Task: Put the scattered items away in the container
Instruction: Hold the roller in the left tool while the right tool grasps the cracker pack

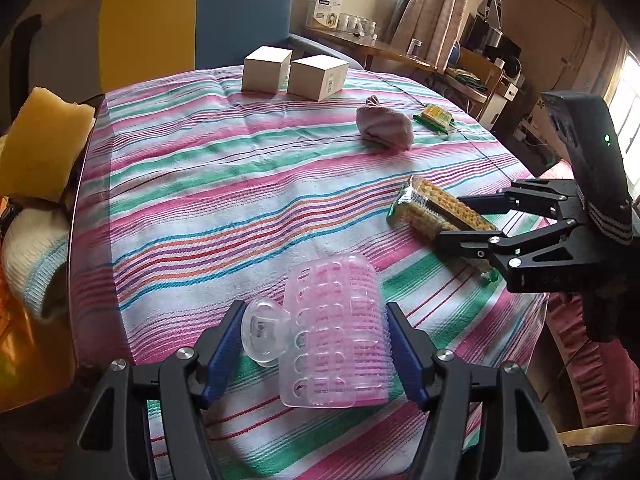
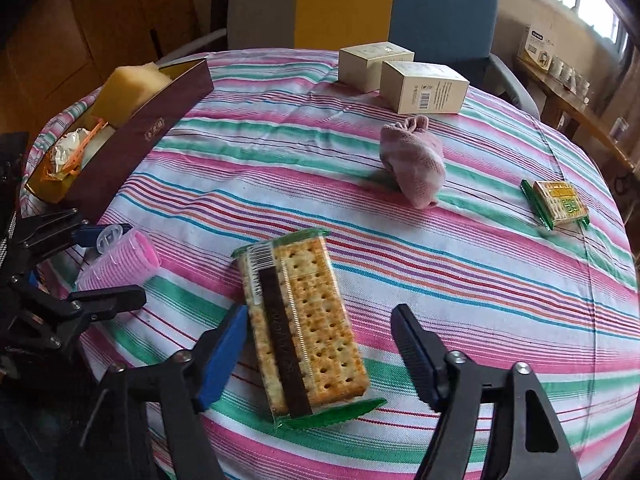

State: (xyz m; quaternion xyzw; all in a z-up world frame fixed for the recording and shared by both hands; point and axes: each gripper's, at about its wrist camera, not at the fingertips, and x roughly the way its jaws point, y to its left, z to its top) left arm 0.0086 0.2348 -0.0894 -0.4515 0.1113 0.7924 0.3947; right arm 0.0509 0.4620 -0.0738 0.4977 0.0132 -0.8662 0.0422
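The cracker pack (image 2: 302, 322) lies flat on the striped desk (image 2: 460, 248) between the right gripper (image 2: 320, 344)'s parted jaws, its long axis running roughly along them, left pad seemingly touching, right pad clear, so nothing is gripped yet.

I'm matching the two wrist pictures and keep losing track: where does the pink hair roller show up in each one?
Left wrist view: the pink hair roller sits bottom centre, between the left gripper jaws.
Right wrist view: the roller lies at the left edge, left of the long cracker pack.
Shared landmark: the rolled pink sock on the striped tablecloth.
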